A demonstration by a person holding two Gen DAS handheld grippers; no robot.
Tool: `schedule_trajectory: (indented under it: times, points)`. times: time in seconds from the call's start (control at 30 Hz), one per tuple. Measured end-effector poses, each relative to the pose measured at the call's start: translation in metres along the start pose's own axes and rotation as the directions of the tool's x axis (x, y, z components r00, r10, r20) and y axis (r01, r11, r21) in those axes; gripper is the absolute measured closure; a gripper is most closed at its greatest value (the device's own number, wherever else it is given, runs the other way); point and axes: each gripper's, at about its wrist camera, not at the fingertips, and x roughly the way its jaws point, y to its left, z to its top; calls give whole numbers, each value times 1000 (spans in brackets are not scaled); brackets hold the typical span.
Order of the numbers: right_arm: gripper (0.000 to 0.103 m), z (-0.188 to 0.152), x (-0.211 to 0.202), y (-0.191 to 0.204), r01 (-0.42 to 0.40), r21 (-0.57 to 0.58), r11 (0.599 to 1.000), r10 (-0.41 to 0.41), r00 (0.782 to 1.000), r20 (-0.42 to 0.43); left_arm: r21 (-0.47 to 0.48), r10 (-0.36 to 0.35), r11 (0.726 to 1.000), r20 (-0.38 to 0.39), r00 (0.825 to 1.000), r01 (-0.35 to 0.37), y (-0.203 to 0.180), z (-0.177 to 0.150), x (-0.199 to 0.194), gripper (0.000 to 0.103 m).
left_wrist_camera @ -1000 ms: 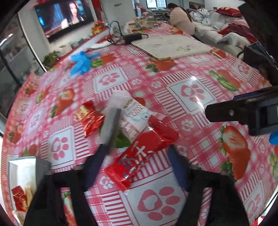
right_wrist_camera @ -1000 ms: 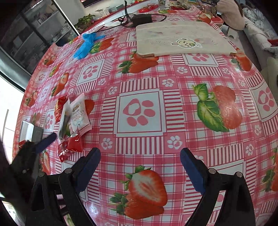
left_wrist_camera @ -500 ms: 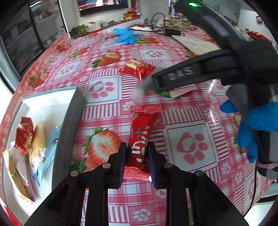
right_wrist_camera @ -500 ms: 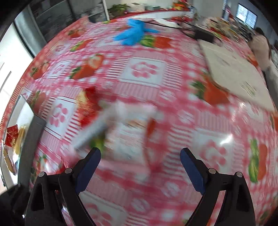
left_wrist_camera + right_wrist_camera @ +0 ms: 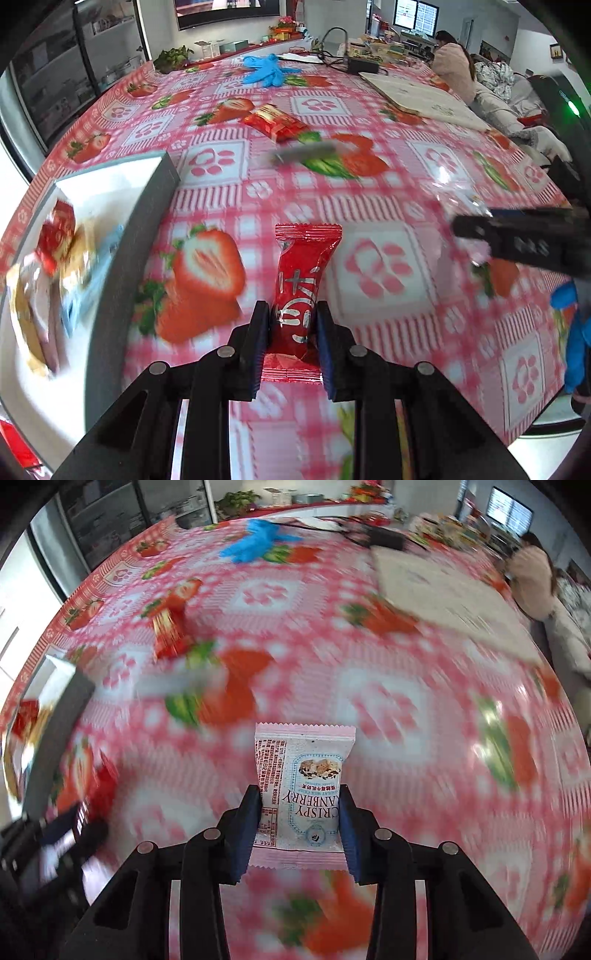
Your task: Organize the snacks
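the left gripper point(image 5: 290, 332) had its fingers clamped on a red snack packet point(image 5: 301, 288) above the counter point(image 5: 388, 192), near the white tray point(image 5: 110, 184) holding other snacks. the right gripper point(image 5: 301, 816) pinched a pink-and-white cranberry crisp packet point(image 5: 303, 786).

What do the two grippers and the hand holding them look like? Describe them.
Both the left gripper and right gripper have black plastic linkage arms with silver rivets and blue ribbed finger pads. The right one carries a green light; a blue glove covers the hand.
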Motion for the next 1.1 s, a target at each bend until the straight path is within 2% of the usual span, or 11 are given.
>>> schedule_trajectory:
  times: [0.1, 0.17, 0.2, 0.23, 0.3, 0.4, 0.63, 0.7, 0.77, 0.83, 1.1]
  points:
    - [61, -34, -16, -18, 36, 47, 998, -37, 999, 3, 15, -11, 1000, 2, 1000, 11, -6, -13, -8, 70]
    - [58, -49, -22, -24, 47, 62, 997, -47, 999, 0, 7, 0, 1000, 13, 1000, 0, -3, -18, -13, 43]
    - [48, -56, -26, -26, 53, 68, 996, -53, 999, 0, 0, 12, 1000, 26, 1000, -12, 0, -18, -16, 26]
    - [16, -60, -28, -29, 51, 79, 996, -52, 999, 6, -9, 25, 1000, 40, 999, -25, 4, -18, -18, 22]
    - [0, -68, -35, -32, 37, 92, 995, -42, 998, 50, -30, 26, 999, 62, 998, -25, 15, -15, -25, 22]
    - [0, -71, -34, -35, 40, 101, 994, -44, 998, 46, -31, -3, 1000, 58, 998, 4, 22, -4, -25, 20]
    - [0, -59, -17, -35, 30, 148, 989, -39, 998, 59, 30, 31, 999, 59, 998, -33, 5, 8, 3, 20]
    - [0, -57, -12, -30, 76, 124, 989, -85, 994, 67, 25, 24, 999, 47, 999, -25, 3, 7, 12, 19]
    - [0, -57, -11, -26, 76, 97, 992, -86, 991, 103, 4, -2, 1000, 75, 997, 1, 5, 6, 15, 15]
    - [0, -60, -12, -27, 68, 79, 995, -78, 987, 138, -6, 8, 1000, 92, 996, -7, 7, 5, 19, 0]
    - [0, -70, -14, -26, 55, 53, 997, -66, 973, 221, -15, 1, 1000, 121, 993, 1, 7, 4, 23, 0]
